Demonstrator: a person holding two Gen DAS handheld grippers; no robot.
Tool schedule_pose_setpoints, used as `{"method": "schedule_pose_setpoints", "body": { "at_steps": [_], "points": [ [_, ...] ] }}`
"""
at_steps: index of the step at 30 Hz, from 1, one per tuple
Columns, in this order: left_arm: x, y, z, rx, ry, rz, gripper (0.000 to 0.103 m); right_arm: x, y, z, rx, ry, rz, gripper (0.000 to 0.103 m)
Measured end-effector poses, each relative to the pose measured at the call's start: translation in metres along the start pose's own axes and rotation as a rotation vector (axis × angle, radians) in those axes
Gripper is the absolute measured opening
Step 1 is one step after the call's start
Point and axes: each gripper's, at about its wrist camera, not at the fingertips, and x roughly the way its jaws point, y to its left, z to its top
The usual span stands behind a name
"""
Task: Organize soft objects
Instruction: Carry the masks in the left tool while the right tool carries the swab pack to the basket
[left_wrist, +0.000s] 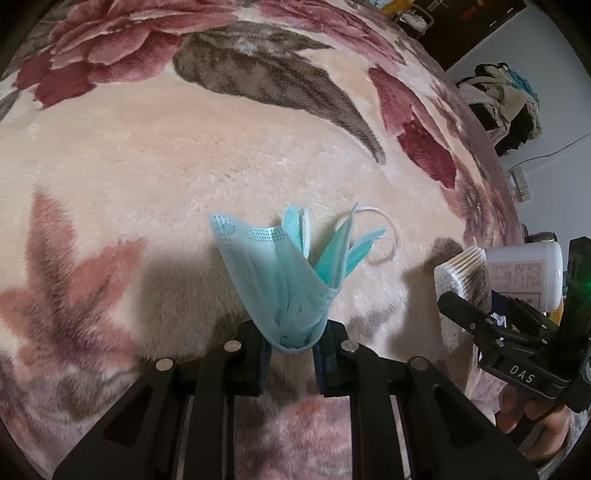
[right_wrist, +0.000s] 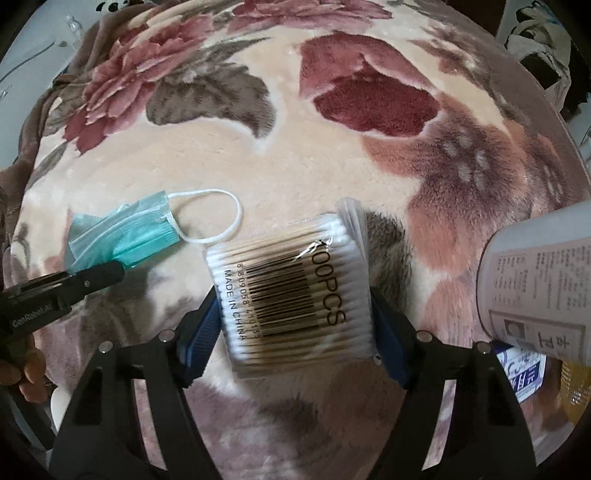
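Left wrist view, looking steeply down at a plush blanket (left_wrist: 155, 155) w/ red-pink flowers & grey-brown leaves. Left gripper (left_wrist: 293, 352), black w/ blue pads, fingers (left_wrist: 255, 354) pinched tight on the bunched end of a teal face mask (left_wrist: 288, 273). Mask fans out above the blanket; white ear loop (left_wrist: 388, 236) trails at its far right. At right edge: right gripper (left_wrist: 495, 325), black, w/ a clear pack of cotton swabs (left_wrist: 461, 273) at its fingers. White labelled bottle (left_wrist: 524, 273) just beyond. Hand (left_wrist: 532, 421) partly seen, bottom right.
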Motion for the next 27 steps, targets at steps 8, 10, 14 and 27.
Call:
{"method": "schedule_pose_setpoints", "body": {
  "at_steps": [8, 10, 14, 27],
  "points": [
    [-0.034, 0.001, -0.016, 0.014, -0.044, 0.038, 0.018, -0.021, 0.028, -0.003, -0.025, -0.035, 0.021, 0.076],
    [-0.042, 0.003, -0.02, 0.013, -0.055, 0.052, 0.018, -0.024, 0.034, -0.003, -0.028, -0.04, 0.026, 0.076],
    [-0.053, 0.007, -0.026, 0.007, -0.069, 0.063, 0.018, -0.03, 0.042, -0.005, -0.036, -0.049, 0.032, 0.076],
    [-0.082, 0.004, -0.04, 0.017, -0.109, 0.085, 0.018, -0.063, 0.056, -0.008, -0.055, -0.106, 0.049, 0.076]
  ]
}}
